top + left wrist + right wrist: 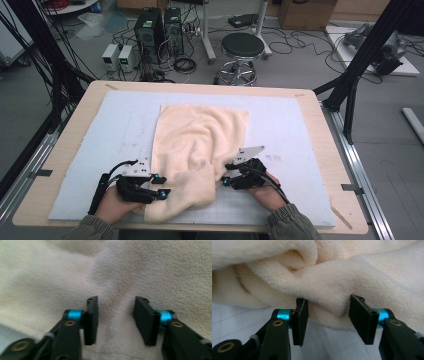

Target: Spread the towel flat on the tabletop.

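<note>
Your towel (200, 150) — cream, plush — lies on the pale blue mat (280, 130) that covers the wooden table (90, 100). Its far part is spread roughly flat with a diagonal crease running through it; its near part is bunched and folded over itself, reaching close to the table's near edge between your two hands.

Your left gripper (162, 192) sits at the towel's near left edge, pointing inward toward the cloth. In the left gripper view its jaws stand apart over the towel (112, 277), with a raised ridge of pile running between them; the pads (91, 320) are not pressing on it, so nothing is clamped.

Your right gripper (225, 180) is at the towel's near right edge, facing the bunched fold. In the right gripper view its jaws are likewise apart, with the towel's lower hem (329, 312) bulging into the gap above the mat (237, 320). The right-hand pad (360, 317) appears to touch the cloth; the left-hand one stands just beside it — no grip is made.

Your hands (117, 202) come in from the near edge, sleeves visible at the bottom.
</note>
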Available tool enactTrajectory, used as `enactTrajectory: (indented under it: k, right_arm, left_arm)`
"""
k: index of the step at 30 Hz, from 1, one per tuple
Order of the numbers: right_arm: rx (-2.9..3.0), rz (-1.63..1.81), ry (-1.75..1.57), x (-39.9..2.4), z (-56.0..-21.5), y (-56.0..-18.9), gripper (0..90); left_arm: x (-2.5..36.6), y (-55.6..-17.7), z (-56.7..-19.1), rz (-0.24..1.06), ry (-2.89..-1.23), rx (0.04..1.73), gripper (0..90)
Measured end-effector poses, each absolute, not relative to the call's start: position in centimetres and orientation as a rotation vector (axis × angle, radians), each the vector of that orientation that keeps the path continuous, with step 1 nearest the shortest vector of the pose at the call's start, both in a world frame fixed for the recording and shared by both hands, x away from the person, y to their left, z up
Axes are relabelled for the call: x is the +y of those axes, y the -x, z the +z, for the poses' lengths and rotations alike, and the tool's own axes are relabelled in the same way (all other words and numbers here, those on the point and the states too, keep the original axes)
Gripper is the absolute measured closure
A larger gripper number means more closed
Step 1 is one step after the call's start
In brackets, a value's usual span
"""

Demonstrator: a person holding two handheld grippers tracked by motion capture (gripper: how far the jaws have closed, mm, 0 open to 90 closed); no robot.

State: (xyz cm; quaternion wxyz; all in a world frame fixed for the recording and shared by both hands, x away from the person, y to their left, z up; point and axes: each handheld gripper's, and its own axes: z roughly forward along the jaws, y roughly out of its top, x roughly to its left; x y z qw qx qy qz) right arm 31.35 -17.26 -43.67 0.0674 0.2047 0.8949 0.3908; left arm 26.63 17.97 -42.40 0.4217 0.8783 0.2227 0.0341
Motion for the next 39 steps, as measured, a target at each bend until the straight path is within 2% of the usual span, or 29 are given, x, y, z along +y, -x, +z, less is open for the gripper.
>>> enactTrajectory:
  k: [4, 6, 9, 24, 29, 32, 34, 39]
  right_arm:
    - [2.704, 1.172, -0.588, -16.1, -44.1, -31.9, 69.6]
    - [2.724, 1.184, -0.584, -16.1, -44.0, -32.2, 78.6]
    - [2.752, 1.193, -0.601, -16.6, -43.9, -32.4, 82.2]
    - [2.696, 1.151, -0.65, -24.1, -40.2, -30.8, 82.9]
    - [2.669, 1.168, -0.672, -25.1, -39.3, -31.1, 82.9]
    - [2.69, 1.122, -0.689, -24.4, -40.1, -31.8, 80.6]
    - [2.703, 1.126, -0.692, -24.0, -40.7, -31.9, 74.6]
    - [2.644, 1.217, -0.68, -24.0, -40.1, -31.0, 63.1]
  left_arm:
    - [17.5, -27.0, -42.3, 0.073, -2.228, 0.525, 83.9]
    - [17.4, -27.1, -42.2, 0.08, -2.236, 0.52, 86.0]
    - [17.8, -27.1, -42.0, 0.104, -2.206, 0.55, 86.9]
    - [20.7, -28.2, -40.1, 0.218, -2.08, 0.678, 87.1]
    - [20.6, -28.6, -40.2, 0.231, -2.081, 0.695, 87.2]
    - [20.4, -28.8, -40.4, 0.215, -2.084, 0.698, 86.8]
    - [20.5, -28.6, -40.2, 0.213, -2.074, 0.69, 83.8]
    - [20.7, -27.4, -39.1, 0.211, -2.064, 0.643, 67.8]
